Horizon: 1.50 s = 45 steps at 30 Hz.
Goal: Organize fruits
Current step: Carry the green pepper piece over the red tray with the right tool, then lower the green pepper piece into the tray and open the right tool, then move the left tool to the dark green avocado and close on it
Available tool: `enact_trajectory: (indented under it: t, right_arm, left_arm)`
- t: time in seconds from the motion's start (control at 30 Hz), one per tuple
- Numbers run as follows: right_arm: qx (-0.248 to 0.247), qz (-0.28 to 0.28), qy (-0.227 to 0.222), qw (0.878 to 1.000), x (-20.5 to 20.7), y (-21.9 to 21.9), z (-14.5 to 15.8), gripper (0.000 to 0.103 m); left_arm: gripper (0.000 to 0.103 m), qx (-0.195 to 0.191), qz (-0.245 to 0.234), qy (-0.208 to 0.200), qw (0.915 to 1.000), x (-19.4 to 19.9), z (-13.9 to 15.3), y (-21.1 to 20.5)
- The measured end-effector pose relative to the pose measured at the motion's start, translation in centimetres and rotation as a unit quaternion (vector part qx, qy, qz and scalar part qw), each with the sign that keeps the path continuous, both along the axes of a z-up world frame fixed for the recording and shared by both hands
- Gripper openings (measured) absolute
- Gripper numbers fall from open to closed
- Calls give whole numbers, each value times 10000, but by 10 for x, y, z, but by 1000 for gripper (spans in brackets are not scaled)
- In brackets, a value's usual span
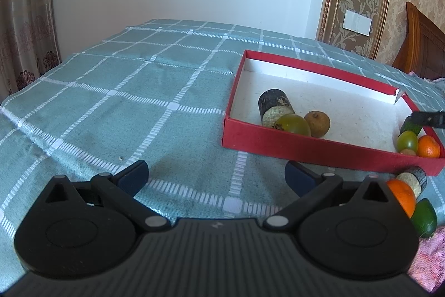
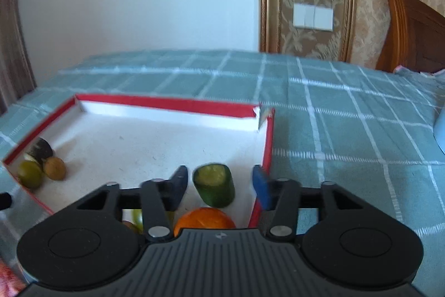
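A red box with a white floor (image 1: 306, 149) (image 2: 172, 103) lies on the teal checked cloth. In its left corner lie a dark cylinder piece (image 1: 274, 102), a green round fruit (image 1: 293, 124) and a brown fruit (image 1: 317, 124). In the right corner lie a green fruit (image 1: 406, 141), an orange (image 1: 429, 146) (image 2: 204, 219) and a green cucumber piece (image 2: 214, 185). My right gripper (image 2: 219, 183) is open with the cucumber piece between its fingers, apart from both. My left gripper (image 1: 217, 176) is open and empty over the cloth. Outside the box lie an orange (image 1: 403, 196), a cork-like piece (image 1: 415, 180) and a green fruit (image 1: 424, 217).
The cloth (image 1: 125, 102) covers a table against a white wall. A curtain (image 1: 22, 18) hangs at the left. A wooden headboard (image 2: 414, 29) stands at the right. A pink cloth (image 1: 428, 260) lies at the near right.
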State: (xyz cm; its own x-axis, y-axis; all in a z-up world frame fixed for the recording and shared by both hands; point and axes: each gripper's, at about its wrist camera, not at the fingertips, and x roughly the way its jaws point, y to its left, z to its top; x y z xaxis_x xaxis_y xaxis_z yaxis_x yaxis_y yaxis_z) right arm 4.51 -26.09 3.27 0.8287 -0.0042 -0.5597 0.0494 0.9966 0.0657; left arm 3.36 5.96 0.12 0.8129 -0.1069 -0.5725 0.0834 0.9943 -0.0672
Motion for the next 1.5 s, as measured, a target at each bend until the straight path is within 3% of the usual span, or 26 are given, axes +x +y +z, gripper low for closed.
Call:
enact_trajectory:
  t: [0.07, 0.27, 0.33, 0.4, 0.63, 0.73, 0.9, 1.07, 1.27, 1.5]
  right_arm:
    - [-30, -134, -175, 9998, -12, 0, 8, 68]
    - [79, -156, -699, 9974, -68, -8, 22, 71]
    - [40, -233, -785, 9966, -88, -11, 21, 79]
    - [15, -324, -797, 9963, -105, -13, 14, 86]
    - [99, -521, -502, 9973, -120, -20, -16, 86]
    - [305, -580, -537, 9964, -122, -26, -16, 93]
    - [663, -734, -495, 9939, -123, -39, -20, 93]
    - [859, -787, -481, 9920, -125, -45, -23, 93]
    - [970, -812, -507, 9907, -127, -48, -23, 93]
    - [1069, -842, -588, 9889, -129, -51, -23, 93]
  left_arm:
    - [103, -15, 24, -9, 10000, 0, 0, 1]
    - [103, 17, 43, -8, 10000, 0, 0, 0]
    - [103, 11, 58, -17, 10000, 0, 0, 0]
    - [103, 3, 81, -50, 10000, -1, 1, 1]
    - [103, -8, 121, -218, 9997, -9, 4, 2]
    - [103, 65, -105, -454, 9989, -21, 8, -2]
    - [103, 225, -806, -899, 9924, -51, 23, -24]
    - [103, 110, -1387, -1083, 9843, -83, 42, -51]
    - [103, 402, -1970, -875, 9757, -113, 41, -104]
    - [101, 538, -1854, -798, 9779, -121, 31, -139]
